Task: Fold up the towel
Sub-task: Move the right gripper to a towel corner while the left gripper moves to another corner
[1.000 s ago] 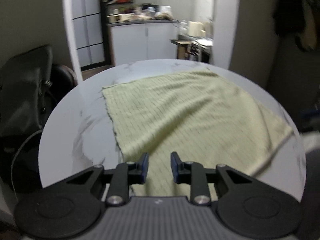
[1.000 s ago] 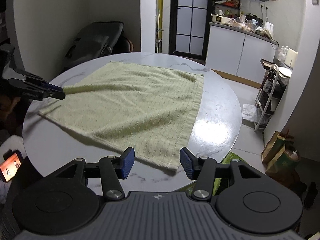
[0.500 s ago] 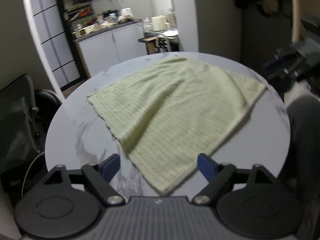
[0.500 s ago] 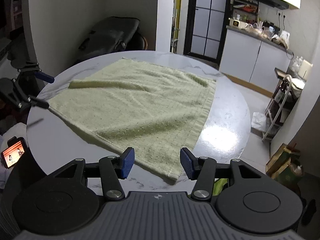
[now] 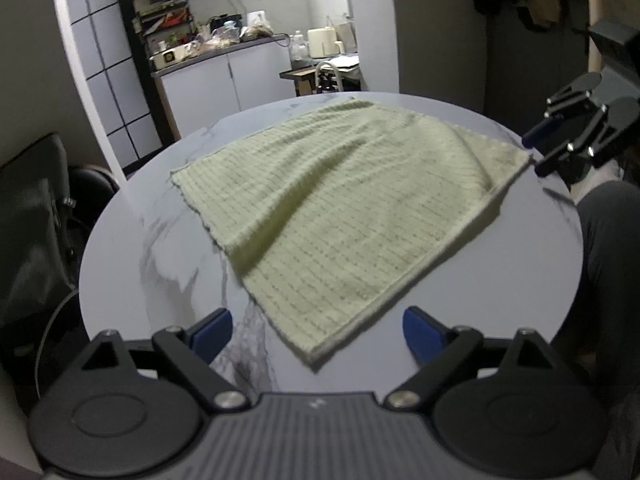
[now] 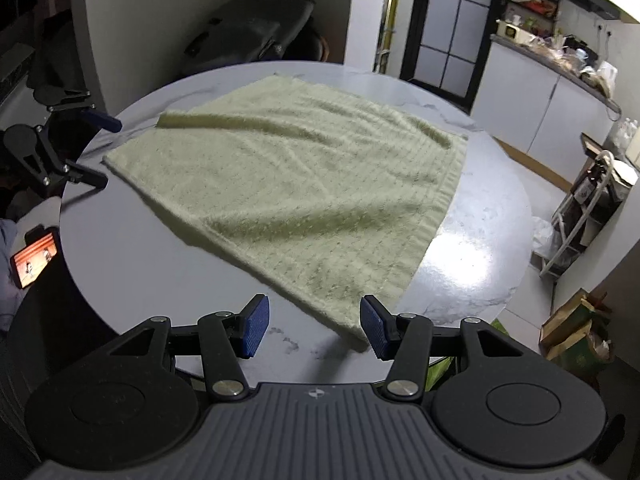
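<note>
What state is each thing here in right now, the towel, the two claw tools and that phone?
towel: spread open on the round table, rumpled, one long ridge, not folded.
left gripper: jaws opening, wide, a towel corner between them, ungripped.
right gripper: open, towel corner at its pads, ungripped.
phone: screen lit.

Black tongs [image 6: 313, 325], blue pads [image 6: 255, 331]

Pale green ribbed towel [image 5: 340, 208]; grey-white marbled table [image 5: 160, 264]; blue tool pads [image 6: 254, 326].

Round marble table [image 6: 472, 264] — green towel [image 6: 304, 184] spread
</note>
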Demonstrator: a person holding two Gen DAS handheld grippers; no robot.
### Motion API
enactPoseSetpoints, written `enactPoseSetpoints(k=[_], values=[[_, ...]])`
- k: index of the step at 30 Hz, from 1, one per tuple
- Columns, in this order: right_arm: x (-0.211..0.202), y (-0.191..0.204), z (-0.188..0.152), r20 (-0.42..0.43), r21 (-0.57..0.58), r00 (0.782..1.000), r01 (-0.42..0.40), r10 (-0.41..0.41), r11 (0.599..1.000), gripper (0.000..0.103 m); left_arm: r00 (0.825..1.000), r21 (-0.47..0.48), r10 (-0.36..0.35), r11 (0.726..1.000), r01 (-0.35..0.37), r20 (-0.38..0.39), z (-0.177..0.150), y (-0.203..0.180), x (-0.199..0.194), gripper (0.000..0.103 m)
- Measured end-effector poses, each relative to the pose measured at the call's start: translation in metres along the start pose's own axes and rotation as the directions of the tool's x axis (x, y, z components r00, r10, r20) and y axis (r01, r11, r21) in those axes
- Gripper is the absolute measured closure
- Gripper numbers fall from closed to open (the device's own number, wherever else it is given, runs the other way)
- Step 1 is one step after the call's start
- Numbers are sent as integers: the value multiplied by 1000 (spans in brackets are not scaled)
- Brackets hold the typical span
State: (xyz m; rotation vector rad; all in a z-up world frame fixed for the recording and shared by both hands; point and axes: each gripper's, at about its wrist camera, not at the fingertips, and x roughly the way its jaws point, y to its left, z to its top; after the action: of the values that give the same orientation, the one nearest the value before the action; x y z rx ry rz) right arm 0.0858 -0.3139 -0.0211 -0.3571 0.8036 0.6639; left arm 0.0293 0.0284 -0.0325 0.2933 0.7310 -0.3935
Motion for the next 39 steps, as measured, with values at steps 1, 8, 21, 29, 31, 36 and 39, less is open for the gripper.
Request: enactPoseSetpoints(k=[1,8,21,29,31,36,39], values=[[0,-1,0,2,7,1000,2,-2,1000,48,1000,-15,-3,1000,3,0,-1,1,0,7],[3,-8,2,-16,40,1000,-14,14,999,48,999,-62,-34,998,33,-13,-4,7,0,0],[5,-13,5,-8,83,1000,-11,11,997,48,995,-41,-96,995,94,-38,-2,11,4,14],[2,-20,3,-24,64,1000,7,-6,998,48,991,-53,-132,990,130,-30,6,20,5,28],[1,-23,2,-20,72,1000,17,-16,997,48,990,-36,-135,990,134,-30,8,19,7,28],[4,-26,0,-27,76,1000,9,-7,997,48,990,-28,-137,990,137,-17,9,17,9,28],[6,-24,-2,-26,56,1000,9,-8,998,48,992,-14,-129,992,129,-14,11,14,9,37]])
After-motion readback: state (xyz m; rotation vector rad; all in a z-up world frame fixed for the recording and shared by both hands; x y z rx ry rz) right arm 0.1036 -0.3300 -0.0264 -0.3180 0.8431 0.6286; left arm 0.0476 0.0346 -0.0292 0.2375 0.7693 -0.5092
